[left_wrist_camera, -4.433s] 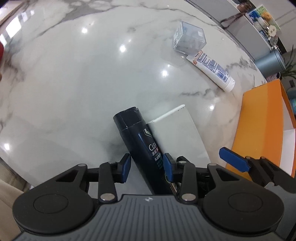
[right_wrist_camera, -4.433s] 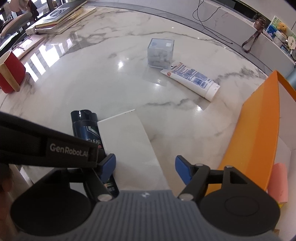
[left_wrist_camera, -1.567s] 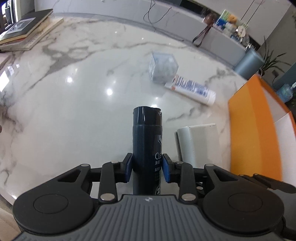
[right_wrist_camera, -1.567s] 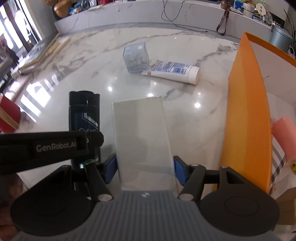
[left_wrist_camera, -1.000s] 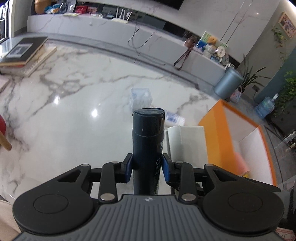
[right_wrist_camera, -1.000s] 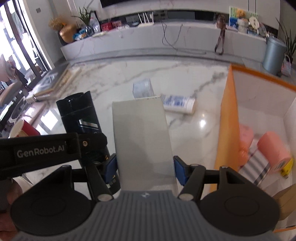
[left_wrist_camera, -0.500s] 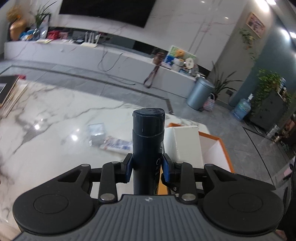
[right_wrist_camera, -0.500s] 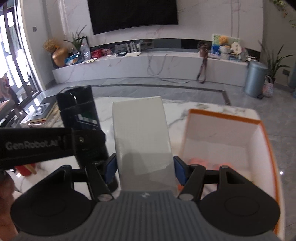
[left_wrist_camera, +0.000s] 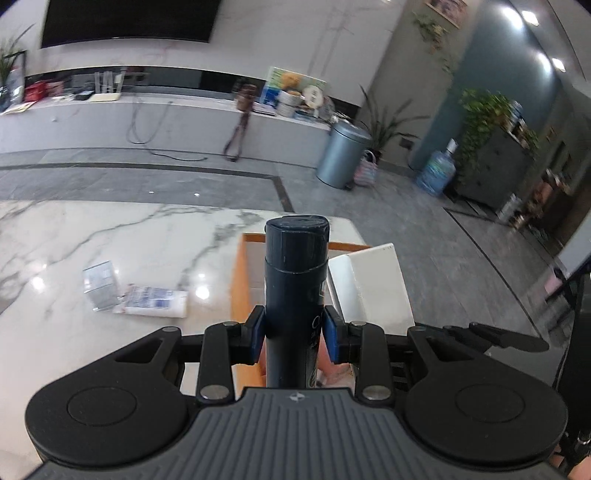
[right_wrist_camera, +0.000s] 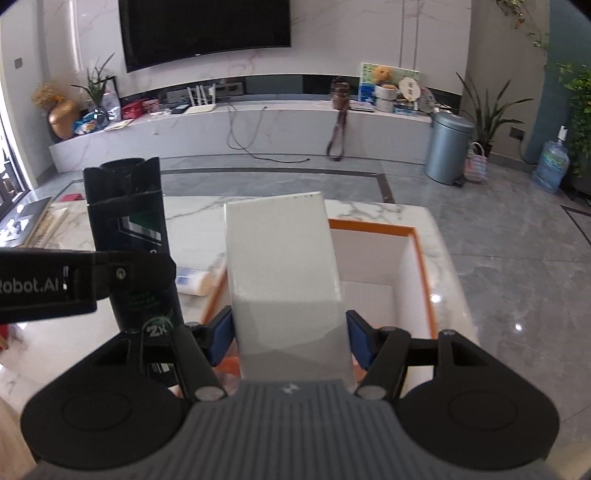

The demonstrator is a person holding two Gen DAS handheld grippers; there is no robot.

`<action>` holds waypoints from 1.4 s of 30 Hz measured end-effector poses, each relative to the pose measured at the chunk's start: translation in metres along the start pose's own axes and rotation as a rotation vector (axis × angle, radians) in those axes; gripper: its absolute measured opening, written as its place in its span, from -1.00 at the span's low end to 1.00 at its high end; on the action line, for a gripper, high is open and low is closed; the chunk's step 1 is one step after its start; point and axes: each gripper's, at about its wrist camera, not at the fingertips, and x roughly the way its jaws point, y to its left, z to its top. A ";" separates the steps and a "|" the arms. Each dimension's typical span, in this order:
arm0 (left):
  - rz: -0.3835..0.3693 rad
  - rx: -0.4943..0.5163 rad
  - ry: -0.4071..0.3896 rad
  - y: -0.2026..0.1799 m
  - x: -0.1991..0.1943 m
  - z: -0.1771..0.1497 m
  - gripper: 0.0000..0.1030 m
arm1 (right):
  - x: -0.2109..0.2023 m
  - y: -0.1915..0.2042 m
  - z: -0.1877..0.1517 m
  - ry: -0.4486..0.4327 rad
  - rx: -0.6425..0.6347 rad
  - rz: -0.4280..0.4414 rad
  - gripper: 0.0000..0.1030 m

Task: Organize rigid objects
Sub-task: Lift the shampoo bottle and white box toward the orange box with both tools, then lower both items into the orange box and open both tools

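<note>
The left gripper (left_wrist_camera: 294, 339) squeezes a dark bottle (left_wrist_camera: 296, 280) between its two blue pads (left_wrist_camera: 256, 335). The bottle sticks straight out in front, with its flat cap on the far end. It is up in the air, above the near edge of the orange box (left_wrist_camera: 237, 280).

The right gripper (right_wrist_camera: 290, 339) is just beside the left one. Its blue pads (right_wrist_camera: 222, 334) press on both long sides of a white box (right_wrist_camera: 282, 273). The white box is also up in the air. In the right wrist view it hangs over the open orange box (right_wrist_camera: 419, 258), which is white inside. The dark bottle (right_wrist_camera: 129, 236) shows on the left in that view, with the left gripper's black arm across it.

The orange box sits at the far right corner of the marble tabletop (left_wrist_camera: 110, 236). A white tube (left_wrist_camera: 153, 300) lies flat on the tabletop, near the left side of the orange box. A small clear box (left_wrist_camera: 99, 282) rests right beside the tube, and it looks like they touch.

Past the far edge of the tabletop there is grey floor. A grey bin (right_wrist_camera: 448, 147) stands there, by a long low shelf under a big dark screen (right_wrist_camera: 207, 29).
</note>
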 end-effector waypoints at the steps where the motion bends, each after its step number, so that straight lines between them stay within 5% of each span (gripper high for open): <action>1: -0.006 0.015 0.008 -0.005 0.006 0.000 -0.29 | 0.003 -0.005 0.000 0.003 0.001 -0.007 0.24; 16: 0.003 0.098 0.118 -0.031 0.073 0.001 -0.29 | 0.062 -0.040 0.008 0.064 -0.041 -0.051 0.24; 42: 0.041 0.168 0.218 -0.038 0.141 -0.002 -0.29 | 0.140 -0.044 0.003 0.186 -0.130 -0.062 0.23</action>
